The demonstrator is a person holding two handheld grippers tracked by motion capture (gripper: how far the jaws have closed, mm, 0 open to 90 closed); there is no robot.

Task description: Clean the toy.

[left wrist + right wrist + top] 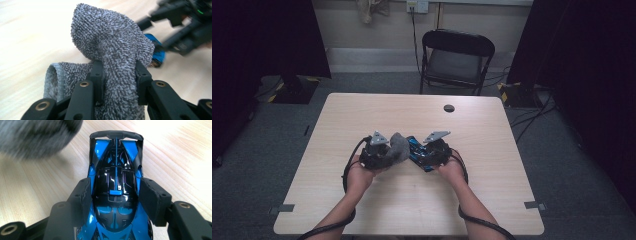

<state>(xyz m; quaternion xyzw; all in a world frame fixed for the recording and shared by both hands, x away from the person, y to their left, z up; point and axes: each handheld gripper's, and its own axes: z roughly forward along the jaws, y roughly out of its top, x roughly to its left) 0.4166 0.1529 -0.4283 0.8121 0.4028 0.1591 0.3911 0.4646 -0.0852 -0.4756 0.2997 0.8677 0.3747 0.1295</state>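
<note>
The table lies under both grippers, which meet near its middle. The left gripper is clenched on a grey cloth, which bunches up beyond its jaws just beside the right gripper. That one grasps a blue and black toy car, whose tail reaches past the jaws.
</note>
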